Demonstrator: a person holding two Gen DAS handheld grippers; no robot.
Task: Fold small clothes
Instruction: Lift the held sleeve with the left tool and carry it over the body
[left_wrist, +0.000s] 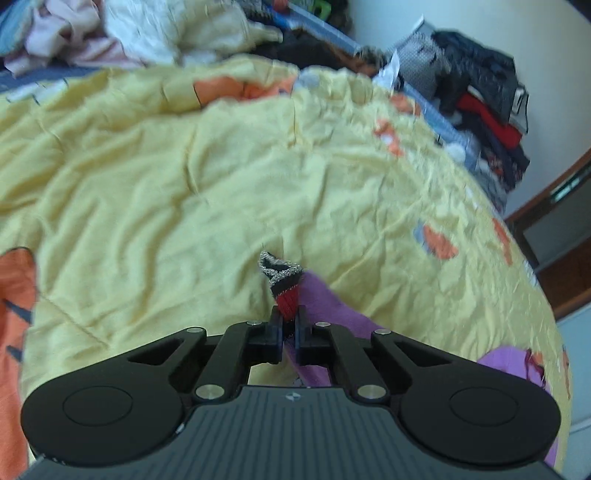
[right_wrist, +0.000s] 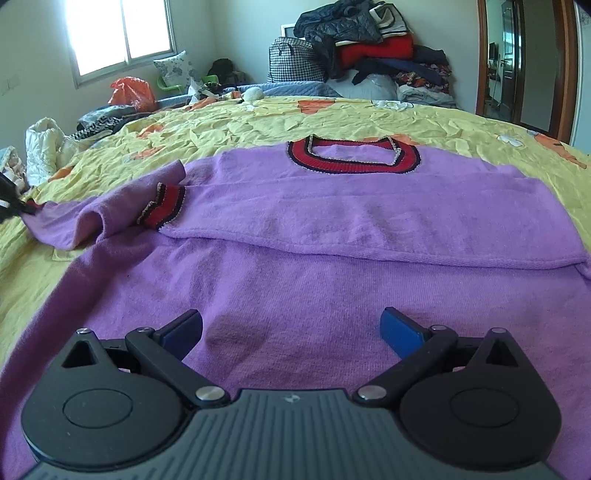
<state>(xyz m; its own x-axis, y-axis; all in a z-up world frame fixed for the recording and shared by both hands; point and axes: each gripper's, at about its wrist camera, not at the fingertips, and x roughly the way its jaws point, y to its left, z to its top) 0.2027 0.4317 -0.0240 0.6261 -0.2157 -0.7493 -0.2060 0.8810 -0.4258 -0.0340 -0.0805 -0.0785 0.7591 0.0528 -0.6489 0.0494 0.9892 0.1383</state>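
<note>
A purple sweater (right_wrist: 332, 258) with a red and black collar (right_wrist: 352, 155) lies flat on the yellow bedspread (right_wrist: 258, 122). One sleeve is folded across its chest, its red cuff (right_wrist: 162, 205) resting near the left side. My left gripper (left_wrist: 289, 314) is shut on the other sleeve's red and black cuff (left_wrist: 282, 282), with purple sleeve (left_wrist: 332, 306) trailing to the right. In the right wrist view that gripper (right_wrist: 14, 206) shows at the far left edge, pinching the sleeve end. My right gripper (right_wrist: 291, 325) hovers open over the sweater's lower body, nothing between its fingers.
Piles of clothes (right_wrist: 376, 48) and a checked bag (right_wrist: 291, 61) sit beyond the bed's far edge. An orange plastic bag (right_wrist: 131, 92) and white padded garment (right_wrist: 44, 147) lie at the left. A wooden door frame (right_wrist: 565, 66) stands at the right. More laundry (left_wrist: 110, 33) heaps up in the left wrist view.
</note>
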